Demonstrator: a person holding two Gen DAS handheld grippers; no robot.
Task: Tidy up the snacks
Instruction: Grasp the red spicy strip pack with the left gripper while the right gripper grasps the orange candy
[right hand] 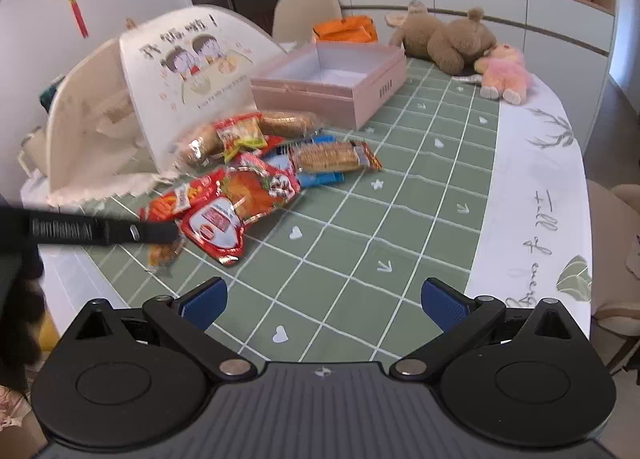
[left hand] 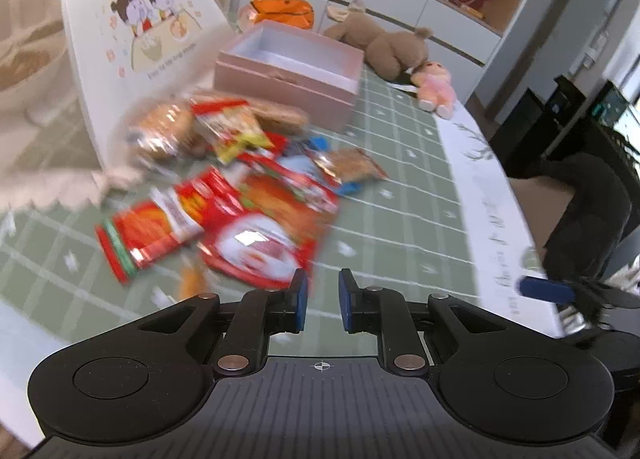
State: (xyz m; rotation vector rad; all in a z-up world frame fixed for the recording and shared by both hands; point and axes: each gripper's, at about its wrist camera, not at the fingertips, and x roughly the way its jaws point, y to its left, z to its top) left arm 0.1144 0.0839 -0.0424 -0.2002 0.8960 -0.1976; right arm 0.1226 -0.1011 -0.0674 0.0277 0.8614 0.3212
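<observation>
Both grippers hold nothing: left gripper (left hand: 323, 301) fingers nearly closed, right gripper (right hand: 324, 301) fingers spread wide.

Snacks (right hand: 264, 175) heaped on table (right hand: 400, 227), just before box (right hand: 332, 87). Food cover (right hand: 168, 91) left of heap and box. Behind box, bag (right hand: 346, 29); right of it, two plush toys (right hand: 448, 39) lying together.

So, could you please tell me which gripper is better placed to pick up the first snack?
The left gripper: it sits right beside the snack pile, though nearly shut. The right gripper is open over bare tablecloth, farther away.
</observation>
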